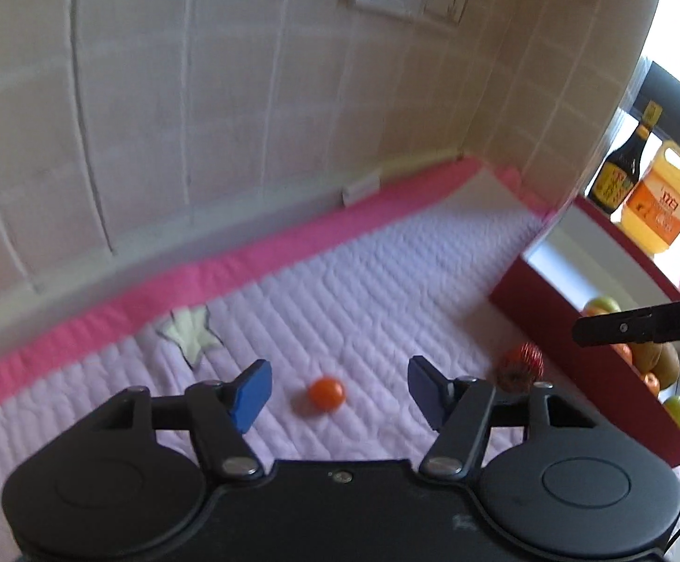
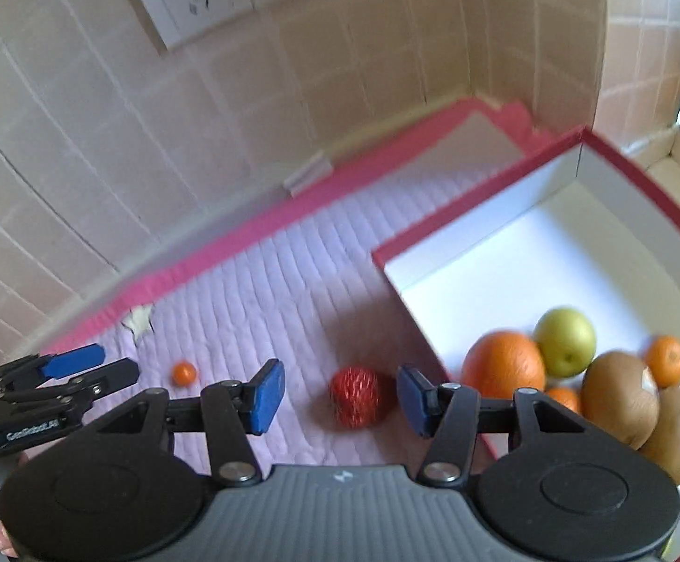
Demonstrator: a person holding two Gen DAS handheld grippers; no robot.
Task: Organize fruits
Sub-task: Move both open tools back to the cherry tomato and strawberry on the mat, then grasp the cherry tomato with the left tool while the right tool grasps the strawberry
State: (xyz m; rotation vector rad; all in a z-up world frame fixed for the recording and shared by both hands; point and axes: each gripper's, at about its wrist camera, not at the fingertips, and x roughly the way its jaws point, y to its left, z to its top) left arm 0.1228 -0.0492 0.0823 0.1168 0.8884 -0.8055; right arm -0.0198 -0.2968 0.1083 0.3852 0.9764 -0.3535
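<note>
A small orange fruit point(image 1: 325, 394) lies on the quilted lilac mat point(image 1: 340, 290), just ahead of my open, empty left gripper point(image 1: 339, 393). A red netted fruit point(image 1: 520, 367) lies to its right, near a red box point(image 1: 536, 309). In the right wrist view my open, empty right gripper point(image 2: 340, 395) frames the red netted fruit point(image 2: 356, 397); the small orange fruit point(image 2: 184, 373) lies to the left. The red box point(image 2: 438, 243) holds an orange point(image 2: 503, 365), a green apple point(image 2: 565, 342), kiwis point(image 2: 620, 405) and small oranges. The left gripper point(image 2: 96, 360) shows at the left.
A tiled wall with power sockets point(image 2: 190, 0) rises behind the mat's pink border point(image 1: 199, 276). A dark sauce bottle point(image 1: 625, 164) and a yellow oil jug point(image 1: 662, 201) stand beyond the box. A white star patch point(image 1: 190, 332) is sewn on the mat.
</note>
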